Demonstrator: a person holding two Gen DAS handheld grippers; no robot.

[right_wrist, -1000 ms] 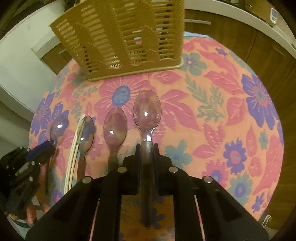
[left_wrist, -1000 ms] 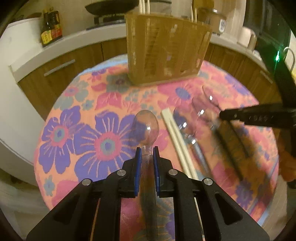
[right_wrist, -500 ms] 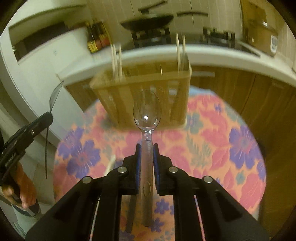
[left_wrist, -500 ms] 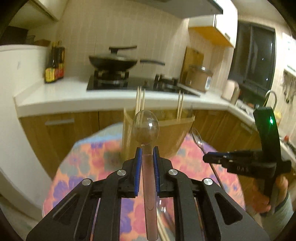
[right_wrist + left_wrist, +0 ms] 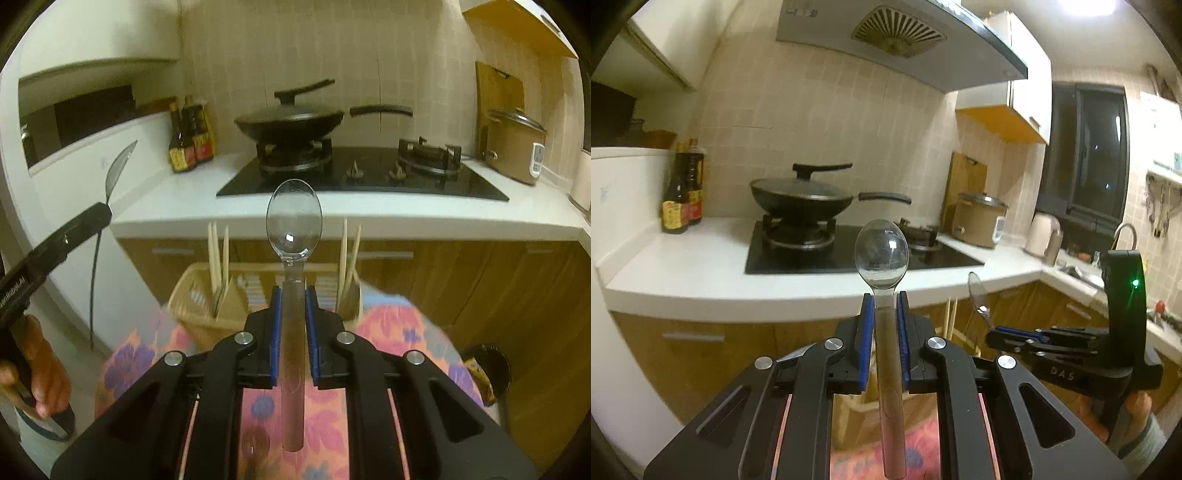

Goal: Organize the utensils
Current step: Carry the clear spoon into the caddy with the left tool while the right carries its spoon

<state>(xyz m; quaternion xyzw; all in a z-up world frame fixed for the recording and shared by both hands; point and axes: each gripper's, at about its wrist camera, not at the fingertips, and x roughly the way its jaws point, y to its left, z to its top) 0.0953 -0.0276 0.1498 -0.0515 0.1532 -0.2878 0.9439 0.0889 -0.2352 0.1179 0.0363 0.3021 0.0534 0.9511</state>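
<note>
Holding a clear plastic spoon (image 5: 881, 254) by its neck, the left gripper (image 5: 884, 310) has its blue-padded fingers (image 5: 866, 314) closed narrow on the handle, bowl pointing up and forward beyond the tips, handle trailing back between the fingers. To its right, the right gripper (image 5: 293, 306) clamps a second clear spoon (image 5: 294, 218) the same way, fingers (image 5: 311, 310) pinched on the neck with the bowl standing just ahead of the tips. Beyond and below those tips sits the tan slotted utensil basket (image 5: 192, 291) on the flowered table (image 5: 406, 332), with chopsticks (image 5: 218, 247) upright in its left and right ends. The step in hand looks like carrying both spoons to the basket. Doing it well probably means turning each wrist so the handle end leads downward, lining up over a free compartment between the chopstick groups, and lowering one spoon at a time so the grippers stay apart. Clear plastic is slippery, so the grip should hold firm until the handle is inside the wall.
</note>
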